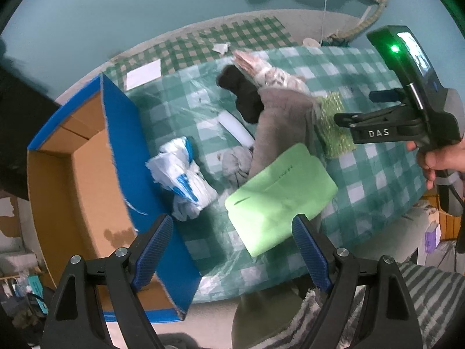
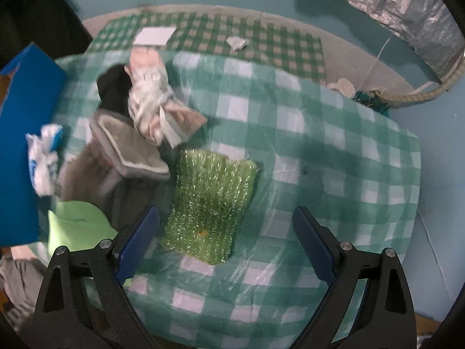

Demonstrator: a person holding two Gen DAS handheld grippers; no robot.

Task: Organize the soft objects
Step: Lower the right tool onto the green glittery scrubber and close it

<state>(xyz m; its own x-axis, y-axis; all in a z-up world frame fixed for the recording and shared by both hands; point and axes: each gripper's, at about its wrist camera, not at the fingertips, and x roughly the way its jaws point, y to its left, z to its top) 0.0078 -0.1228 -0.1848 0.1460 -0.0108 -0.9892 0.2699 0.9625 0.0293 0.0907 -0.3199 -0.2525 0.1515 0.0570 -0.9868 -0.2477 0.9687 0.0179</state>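
A pile of soft things lies on the green checked table (image 1: 377,174): a light green folded cloth (image 1: 279,195), a grey-brown cloth (image 1: 282,125), a black cloth (image 1: 244,93), a patterned plastic wrap (image 1: 270,72), a glittery green sponge (image 2: 209,200), a blue-white plastic bag (image 1: 183,174). My left gripper (image 1: 232,250) is open, above the light green cloth. My right gripper (image 2: 226,244) is open, over the sponge; it also shows in the left wrist view (image 1: 357,110), at the right.
An open cardboard box with blue outside (image 1: 87,192) stands at the table's left edge. A white tube (image 1: 235,128) and a grey rag (image 1: 235,163) lie by the pile. A second checked cloth with a white paper (image 2: 154,35) lies behind.
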